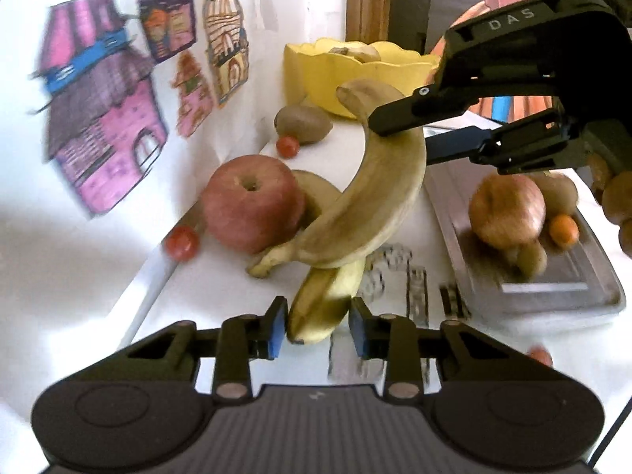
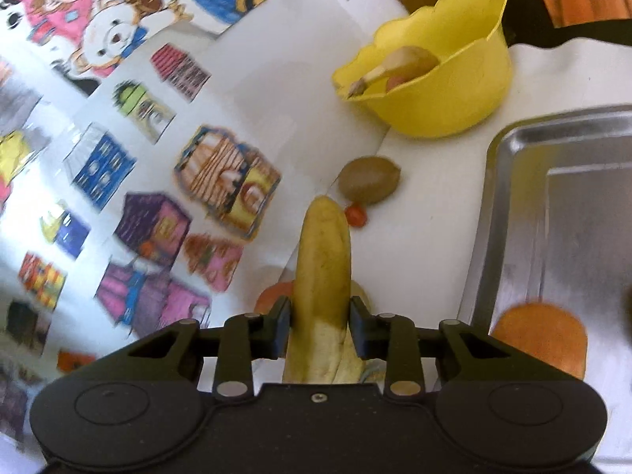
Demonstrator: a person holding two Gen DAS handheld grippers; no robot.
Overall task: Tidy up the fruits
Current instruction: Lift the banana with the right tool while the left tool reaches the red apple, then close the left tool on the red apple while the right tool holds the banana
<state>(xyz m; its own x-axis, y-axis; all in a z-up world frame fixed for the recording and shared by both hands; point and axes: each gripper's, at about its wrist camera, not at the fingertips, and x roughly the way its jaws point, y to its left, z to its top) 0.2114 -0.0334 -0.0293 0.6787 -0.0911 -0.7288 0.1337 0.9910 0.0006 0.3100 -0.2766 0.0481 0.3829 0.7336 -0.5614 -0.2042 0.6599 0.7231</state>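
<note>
At the left, a wall of paper house pictures is hemming in the white table. The left gripper is sitting low, its fingers parted around the tip of a lower banana, though contact cannot be told. The right gripper is reaching in from the right, pinching the big banana above an apple. Bare table is lying before the yellow bowl; the metal tray is edging the right.

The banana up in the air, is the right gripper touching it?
Touching. In the right wrist view, the right gripper has both blue pads pressed against the sides of the banana, with no gap on either side.
</note>
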